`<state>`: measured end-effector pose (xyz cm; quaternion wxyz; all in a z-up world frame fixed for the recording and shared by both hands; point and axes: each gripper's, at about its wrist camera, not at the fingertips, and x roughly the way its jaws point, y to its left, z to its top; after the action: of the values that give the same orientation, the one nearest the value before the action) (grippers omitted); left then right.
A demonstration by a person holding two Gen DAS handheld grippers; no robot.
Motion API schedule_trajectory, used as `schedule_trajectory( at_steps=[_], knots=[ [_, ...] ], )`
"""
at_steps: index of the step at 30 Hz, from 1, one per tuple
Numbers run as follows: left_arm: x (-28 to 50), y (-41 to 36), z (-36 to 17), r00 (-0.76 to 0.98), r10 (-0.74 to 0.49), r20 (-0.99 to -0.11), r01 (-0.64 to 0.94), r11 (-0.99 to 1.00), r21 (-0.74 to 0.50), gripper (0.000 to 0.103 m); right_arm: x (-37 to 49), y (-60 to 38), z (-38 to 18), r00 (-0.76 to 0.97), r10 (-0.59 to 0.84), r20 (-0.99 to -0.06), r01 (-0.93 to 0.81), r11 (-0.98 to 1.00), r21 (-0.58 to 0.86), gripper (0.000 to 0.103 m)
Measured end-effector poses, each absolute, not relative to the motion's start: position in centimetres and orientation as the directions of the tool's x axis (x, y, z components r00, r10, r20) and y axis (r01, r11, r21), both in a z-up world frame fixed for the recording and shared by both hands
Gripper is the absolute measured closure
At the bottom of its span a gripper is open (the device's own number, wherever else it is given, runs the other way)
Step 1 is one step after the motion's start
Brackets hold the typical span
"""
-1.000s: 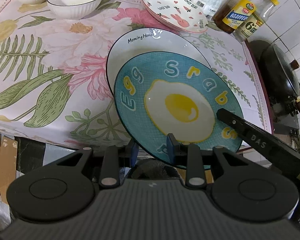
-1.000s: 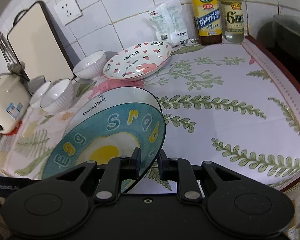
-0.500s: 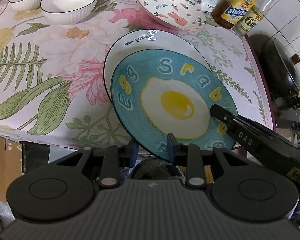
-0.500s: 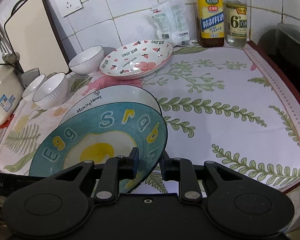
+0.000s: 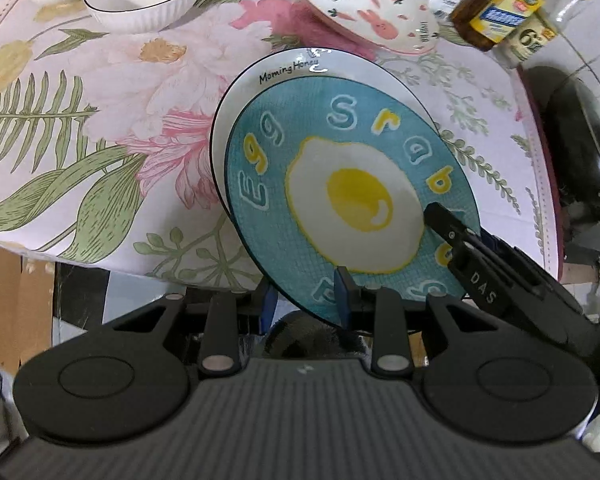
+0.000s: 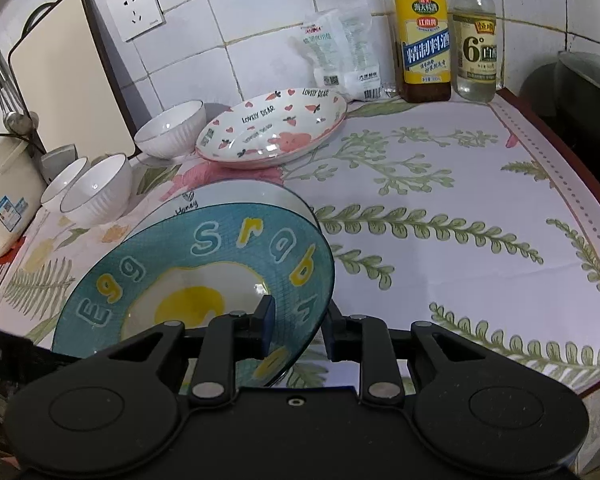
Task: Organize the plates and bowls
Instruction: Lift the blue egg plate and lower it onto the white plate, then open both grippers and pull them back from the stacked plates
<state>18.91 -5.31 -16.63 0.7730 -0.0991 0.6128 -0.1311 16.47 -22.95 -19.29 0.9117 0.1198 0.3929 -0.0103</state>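
Observation:
A blue plate (image 5: 352, 200) with a fried-egg picture lies tilted over a white "Morning Honey" plate (image 5: 284, 68) near the table's front edge. My left gripper (image 5: 305, 300) is shut on the blue plate's near rim. My right gripper (image 6: 298, 320) straddles the blue plate's (image 6: 204, 264) right rim, and its jaws are opening, the pads no longer pressing. The left wrist view shows the right gripper (image 5: 460, 232) with one finger over the plate's face. A pink-patterned plate (image 6: 272, 128) and three white bowls (image 6: 98, 188) (image 6: 170, 128) (image 6: 64, 178) stand further back.
Two bottles (image 6: 422, 40) (image 6: 476, 44) and a white packet (image 6: 344, 52) stand by the tiled wall. A dark wok (image 5: 576, 136) sits beyond the table's right edge. A cutting board (image 6: 64, 76) and a white appliance (image 6: 4, 200) are at the far left.
The right gripper's jaws have widened around the blue plate's rim. The left gripper, still gripping the plate, has shifted it slightly.

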Motion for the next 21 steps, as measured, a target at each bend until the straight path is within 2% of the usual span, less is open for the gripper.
schedule_trajectory(
  at_steps=[6,10,21],
  knots=[
    [19.5,-5.1,-17.3,0.197,-0.304,-0.932,0.047,0.953,-0.3,0.075,17.1,-23.0,-19.6,0.692,0.088,-0.716,0.105,0.97,0.22,0.074],
    [19.5,-4.8,-17.5,0.21,-0.3,-0.93,0.044,0.954,-0.298,0.075,17.3,-22.4,-19.7,0.702,0.061,-0.71,0.084,0.982,0.167,0.073],
    [18.0,-4.6,-16.1,0.266,-0.307,-0.914,0.108,0.952,-0.288,0.075,15.9,-21.7,-18.7,0.729,0.04,-0.683,0.05,0.992,0.112,0.073]
  ],
)
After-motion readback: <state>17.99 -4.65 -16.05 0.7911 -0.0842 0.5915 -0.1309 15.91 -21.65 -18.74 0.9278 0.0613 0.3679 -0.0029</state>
